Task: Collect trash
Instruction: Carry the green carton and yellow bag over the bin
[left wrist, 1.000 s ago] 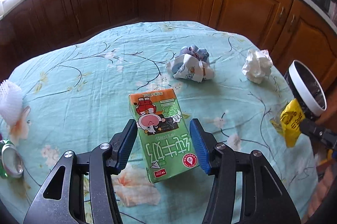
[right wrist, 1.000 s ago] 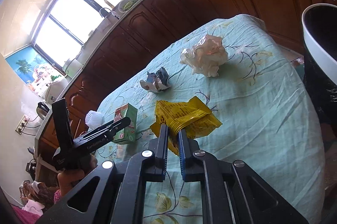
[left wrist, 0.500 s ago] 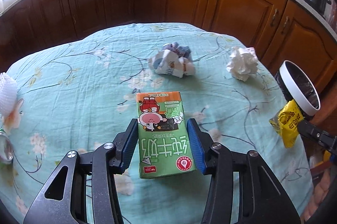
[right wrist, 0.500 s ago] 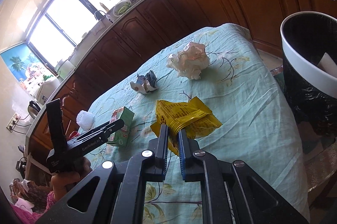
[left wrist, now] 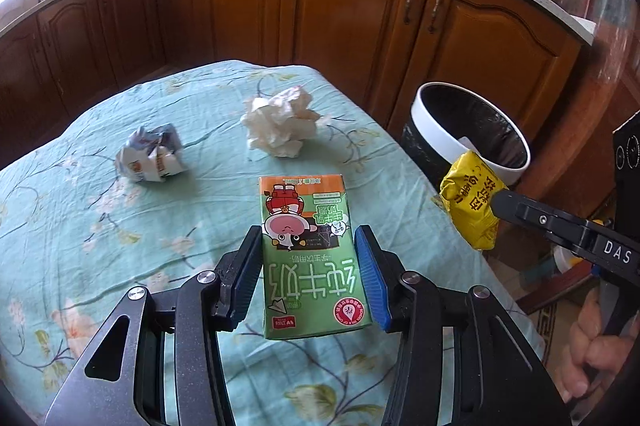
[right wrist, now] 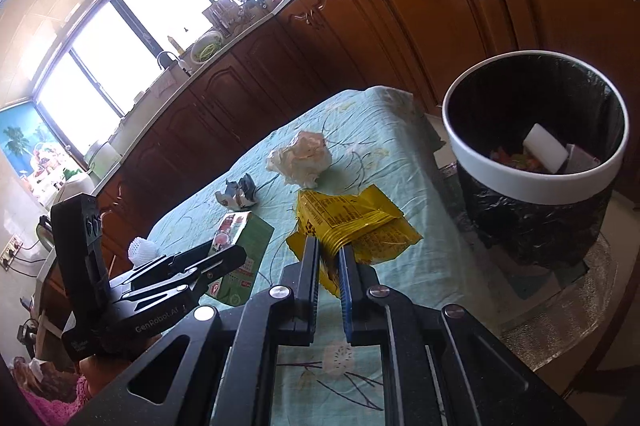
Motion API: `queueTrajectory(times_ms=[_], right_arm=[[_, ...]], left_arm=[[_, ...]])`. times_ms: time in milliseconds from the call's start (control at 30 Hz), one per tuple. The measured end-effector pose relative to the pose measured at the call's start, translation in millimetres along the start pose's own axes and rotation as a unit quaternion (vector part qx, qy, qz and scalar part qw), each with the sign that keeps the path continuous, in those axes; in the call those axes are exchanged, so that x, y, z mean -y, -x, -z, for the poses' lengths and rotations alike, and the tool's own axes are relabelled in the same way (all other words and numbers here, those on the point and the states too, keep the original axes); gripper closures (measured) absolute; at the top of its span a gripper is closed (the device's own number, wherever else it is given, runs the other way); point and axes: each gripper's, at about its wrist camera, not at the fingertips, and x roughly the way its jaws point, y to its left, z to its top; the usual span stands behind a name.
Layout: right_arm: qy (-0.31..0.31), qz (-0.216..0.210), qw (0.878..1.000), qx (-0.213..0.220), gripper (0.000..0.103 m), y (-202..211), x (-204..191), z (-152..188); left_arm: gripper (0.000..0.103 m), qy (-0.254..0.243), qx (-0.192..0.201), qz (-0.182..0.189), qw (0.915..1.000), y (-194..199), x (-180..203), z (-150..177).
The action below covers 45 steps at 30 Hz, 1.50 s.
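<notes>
My left gripper (left wrist: 308, 258) clamps the green milk carton (left wrist: 310, 262) by its sides, above the tablecloth (left wrist: 80, 226). My right gripper (right wrist: 329, 258) is pinched tight on the yellow wrapper (right wrist: 352, 222). The white-rimmed trash bin (right wrist: 532, 182) stands past the table edge at two o'clock, mouth unobstructed. Crumpled tissue (left wrist: 280, 126) lies at twelve.

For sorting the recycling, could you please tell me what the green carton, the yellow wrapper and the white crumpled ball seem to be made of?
Green carton: printed coated paperboard, by its flat faces, sharp folds and slight sheen. Yellow wrapper: thin glossy plastic or foil film, by its shiny creases. White crumpled ball: matte soft paper, probably tissue or napkin, by its fuzzy folds.
</notes>
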Motion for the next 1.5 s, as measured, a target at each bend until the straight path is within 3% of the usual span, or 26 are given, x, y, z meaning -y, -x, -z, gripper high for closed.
queueTrajectory(times_ms=[433, 1133, 1500], right_arm=[[-0.027, 0.035, 0.998, 0.038, 0.094, 38, 48, -18], [-0.047, 0.061, 0.995, 0.064, 0.094, 54, 87, -35], [-0.056, 0.086, 0.992, 0.069, 0.094, 52, 110, -59]], left_arm=[[0.057, -0.045, 0.003, 0.033, 0.9984, -12, 61, -26], [0.057, -0.068, 0.009, 0.056, 0.996, -26, 101, -58], [0.058, -0.076, -0.01, 0.097, 0.9923, -52, 127, -88]])
